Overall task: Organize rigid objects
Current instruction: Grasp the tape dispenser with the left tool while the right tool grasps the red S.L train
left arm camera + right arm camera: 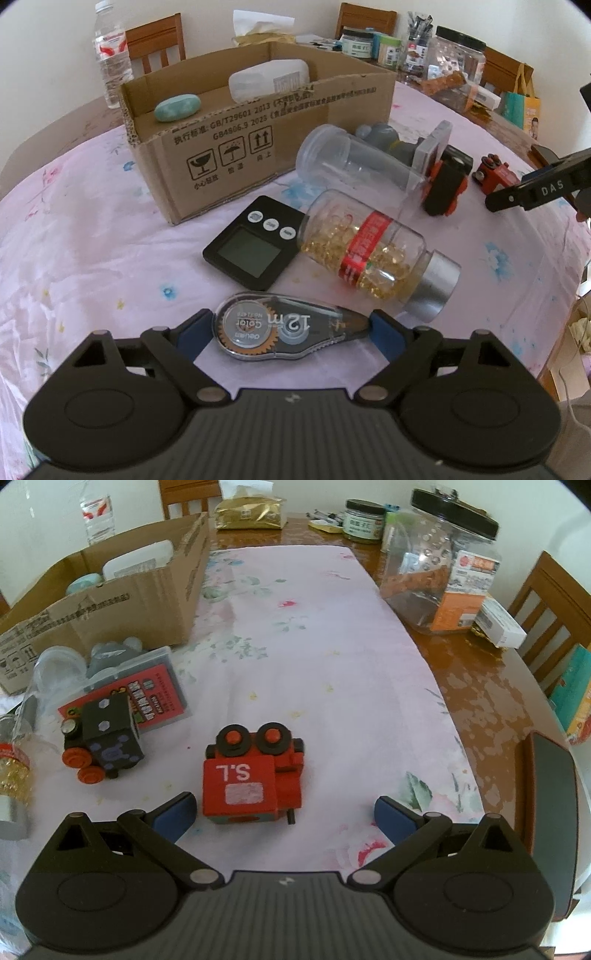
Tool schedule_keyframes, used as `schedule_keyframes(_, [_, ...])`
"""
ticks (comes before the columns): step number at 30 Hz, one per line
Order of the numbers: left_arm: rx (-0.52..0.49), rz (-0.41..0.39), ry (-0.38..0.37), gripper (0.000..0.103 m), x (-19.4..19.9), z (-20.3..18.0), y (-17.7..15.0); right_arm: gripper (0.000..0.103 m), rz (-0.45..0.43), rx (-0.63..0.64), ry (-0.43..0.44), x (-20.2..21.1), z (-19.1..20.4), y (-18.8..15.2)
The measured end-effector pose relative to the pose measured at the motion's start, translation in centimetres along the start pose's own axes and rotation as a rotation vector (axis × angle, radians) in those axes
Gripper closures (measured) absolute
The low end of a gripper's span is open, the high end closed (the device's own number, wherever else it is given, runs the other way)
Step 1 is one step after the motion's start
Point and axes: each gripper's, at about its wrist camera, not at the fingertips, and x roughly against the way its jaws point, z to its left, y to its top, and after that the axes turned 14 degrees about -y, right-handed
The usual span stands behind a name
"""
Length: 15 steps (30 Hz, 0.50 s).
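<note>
**Left tool brackets the tape dispenser, right tool gapes by the red train**

Down on the left, the left tool (290, 330) has its blue pads at either end of the clear-and-black correction tape dispenser (284, 325), which lies flat on the pink floral cloth (92, 258) covering the worktop; the jaws stand wide, and whether the pads actually press the ends I cannot tell. Just beyond it lie a black digital timer with grey screen (255, 245) and a clear bottle of golden capsules with red label and silver cap (376, 254), on its side and touching the timer's corner. Further back sits the open brown cardboard box (221, 155), with a pale green oval case (177, 107) and a white translucent plastic container (266, 79) inside.

Over to the right: the right tool (284, 814) is spread wide and holds nothing. The red wooden toy train marked "S.L" (255, 775) lies tipped over on the cloth between the pads, close to the left pad, apart from the right one. Left of it a black toy train with orange wheels (103, 738) rests against a clear flat case with a red card (147, 694).
</note>
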Motion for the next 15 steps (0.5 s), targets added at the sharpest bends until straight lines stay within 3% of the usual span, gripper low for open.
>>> schedule_keyframes(15, [0.015, 0.016, 0.015, 0.012, -0.33, -0.10, 0.38, 0.000, -0.047, 0.162, 0.106, 0.34, 1.04, 0.09])
